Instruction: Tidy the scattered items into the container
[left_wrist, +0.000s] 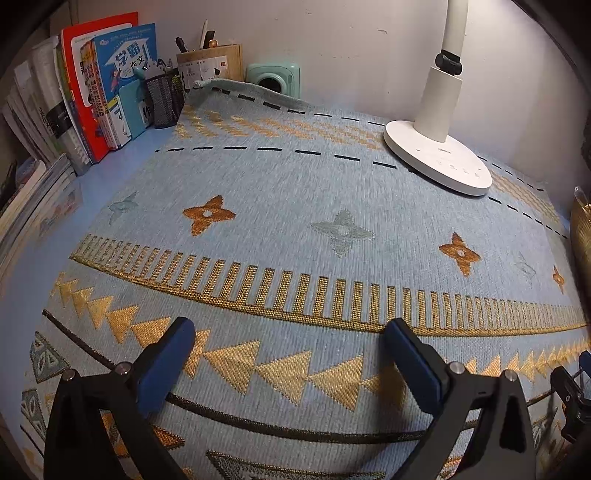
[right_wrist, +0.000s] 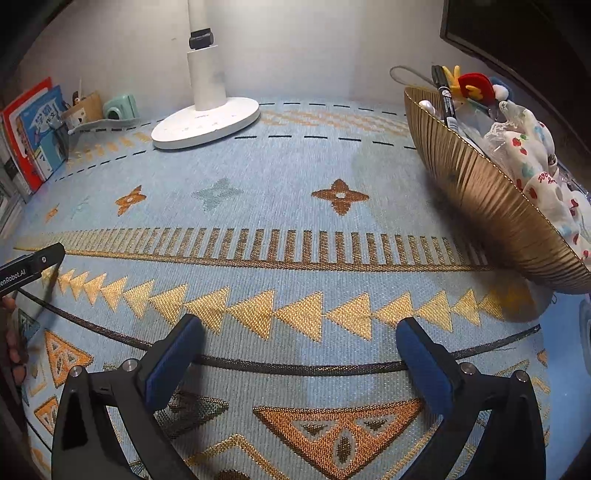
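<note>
A gold ribbed bowl (right_wrist: 491, 206) stands at the right of the patterned blue mat (right_wrist: 295, 206). It holds a black marker (right_wrist: 445, 99), a red and yellow toy (right_wrist: 474, 86) and white printed cloth (right_wrist: 535, 162). My right gripper (right_wrist: 299, 328) hovers open over the mat's triangle band, left of the bowl, with nothing between its blue pads. My left gripper (left_wrist: 290, 330) is also open and empty above the mat (left_wrist: 295, 229). The bowl's edge (left_wrist: 581, 236) shows at the far right of the left wrist view. The left gripper's body (right_wrist: 29, 267) shows at the right wrist view's left edge.
A white lamp base (left_wrist: 437, 162) stands at the back of the mat; the lamp base (right_wrist: 207, 122) shows in both views. Books (left_wrist: 96, 92), a mesh pen cup (left_wrist: 162, 99), a wooden holder (left_wrist: 210, 66) and a green device (left_wrist: 273, 79) line the back left. A dark monitor (right_wrist: 517, 33) hangs above the bowl.
</note>
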